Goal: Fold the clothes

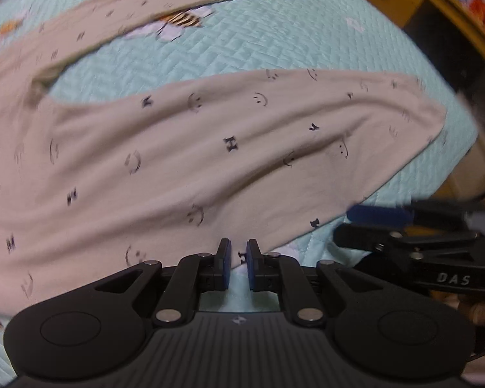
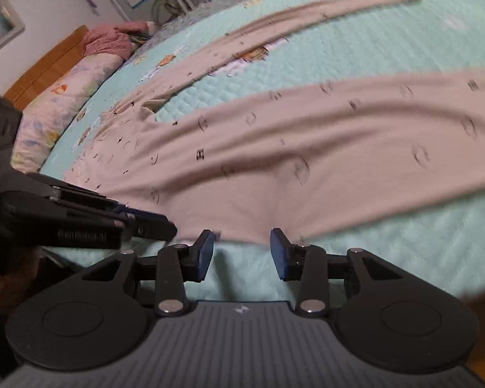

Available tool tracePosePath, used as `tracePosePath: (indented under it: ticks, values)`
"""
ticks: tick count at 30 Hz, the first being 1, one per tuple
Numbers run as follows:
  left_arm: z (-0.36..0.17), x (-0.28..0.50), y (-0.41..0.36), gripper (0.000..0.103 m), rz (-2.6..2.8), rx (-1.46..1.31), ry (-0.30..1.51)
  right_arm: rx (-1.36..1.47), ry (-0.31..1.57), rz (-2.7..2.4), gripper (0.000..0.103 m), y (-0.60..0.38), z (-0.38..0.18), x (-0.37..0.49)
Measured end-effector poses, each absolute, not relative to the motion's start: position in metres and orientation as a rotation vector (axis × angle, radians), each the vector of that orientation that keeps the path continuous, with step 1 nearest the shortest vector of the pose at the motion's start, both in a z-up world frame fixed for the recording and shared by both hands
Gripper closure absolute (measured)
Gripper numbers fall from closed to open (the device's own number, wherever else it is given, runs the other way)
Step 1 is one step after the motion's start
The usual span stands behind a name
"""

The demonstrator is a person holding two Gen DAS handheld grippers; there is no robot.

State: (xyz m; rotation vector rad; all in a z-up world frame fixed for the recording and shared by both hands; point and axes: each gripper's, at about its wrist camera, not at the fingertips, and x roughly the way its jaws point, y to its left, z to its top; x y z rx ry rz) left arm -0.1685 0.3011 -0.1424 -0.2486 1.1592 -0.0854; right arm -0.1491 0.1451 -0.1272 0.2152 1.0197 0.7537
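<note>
Grabbing the near edge of the pants (image 1: 190, 148) looks like the step going on now. From the left wrist camera, the beige pants with little smiley faces lie spread flat on the green bed cover (image 1: 229, 48), both legs stretching away. The left claw (image 1: 239, 266) is nearly closed, with only a thin gap between its blue pads, right at the cloth edge. I cannot tell if it pinches the cloth.

From the right wrist camera, the right claw (image 2: 242, 255) is half open, sitting just before the edge of the pants (image 2: 307, 142), holding nothing. The left claw (image 2: 152, 223) sits just beside it, on the same edge. Next, I think, the right claw must slide onto the edge and close.
</note>
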Motion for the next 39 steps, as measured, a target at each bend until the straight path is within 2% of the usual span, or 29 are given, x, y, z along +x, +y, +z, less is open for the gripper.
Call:
tracePosePath:
  ticks: [8, 16, 22, 26, 32, 34, 36, 39]
  values:
    - [-0.117, -0.189, 0.312, 0.093, -0.205, -0.364, 1.008, 0.307, 0.974, 0.680, 0.062, 0.109, -0.109, -0.142]
    - [-0.117, -0.183, 0.244, 0.091, -0.351, 0.007, 0.936, 0.589, 0.984, 0.582, 0.059, 0.074, -0.138, -0.143]
    - [-0.139, -0.186, 0.226, 0.091, -0.320, 0.203, 0.906, 0.843, 0.955, 0.569, 0.056, 0.062, -0.159, -0.132]
    - [-0.145, -0.196, 0.220, 0.090, -0.310, 0.335, 0.856, 0.881, 0.954, 0.575, 0.055, 0.067, -0.165, -0.129]
    - [-0.151, -0.205, 0.206, 0.078, -0.290, 0.495, 0.797, 0.908, 0.958, 0.578, 0.055, 0.065, -0.170, -0.127]
    - [-0.153, -0.206, 0.204, 0.068, -0.279, 0.527, 0.784, 0.905, 0.961, 0.579, 0.055, 0.066, -0.170, -0.126]
    - [-0.156, -0.208, 0.201, 0.064, -0.267, 0.575, 0.761, 0.895, 0.962, 0.577, 0.055, 0.066, -0.169, -0.125]
    - [-0.160, -0.209, 0.197, 0.048, -0.248, 0.649, 0.722, 0.935, 0.965, 0.571, 0.053, 0.063, -0.171, -0.125]
